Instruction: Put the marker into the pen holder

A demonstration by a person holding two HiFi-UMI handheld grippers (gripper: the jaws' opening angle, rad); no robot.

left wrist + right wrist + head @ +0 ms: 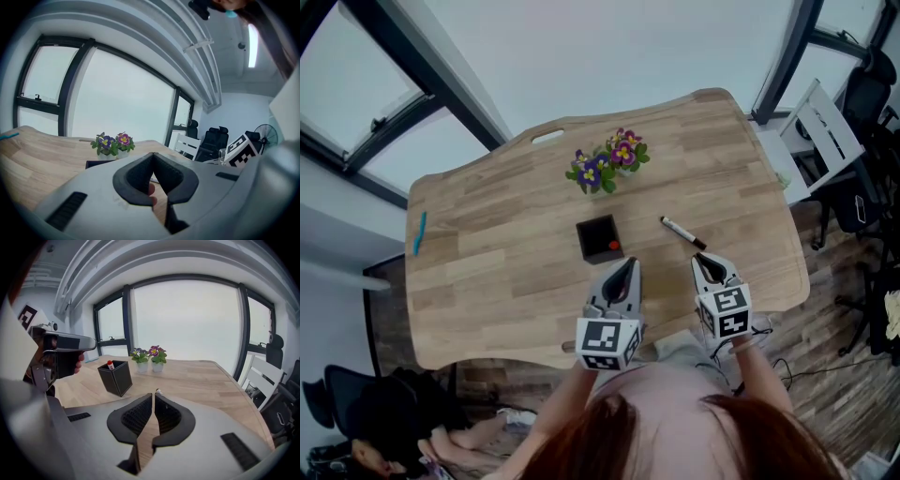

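**Desk:** What are you seeing of the surface and the room?

**Operator:** I'm looking steeply down at a pale wooden table with a wavy edge. Big windows are running along the far side, and plank flooring is showing on the right. A white chair and a black office chair are standing off the far right corner. Two small flower pots are sitting in the far middle, and a teal pen is lying near the left edge.

**Desk:** And the task's things?

**Operator:** The black pen holder is standing in the middle, nearer than the flowers. The marker is lying flat on the wood to its right, apart from it and just beyond the right gripper. I'm holding the left gripper just on the near side of the holder.

**Desk:** How are the jaws?

**Operator:** Both pairs are pressed together at the tips, with nothing pinched between them.

**Desk:** Is any view giving you something extra?

**Operator:** The right gripper view is showing a red-capped item standing inside the holder, which is only a red dot from the head. It is also catching the marker's pale end peeking just past its own jaw tips. The left gripper view is giving me a fan in the far right of the room, which the head view is not showing. The holder is showing there only as a dark top edge, and the marker is hidden. Something pinkish is showing in the gap behind the left jaws, and I cannot tell what it is.
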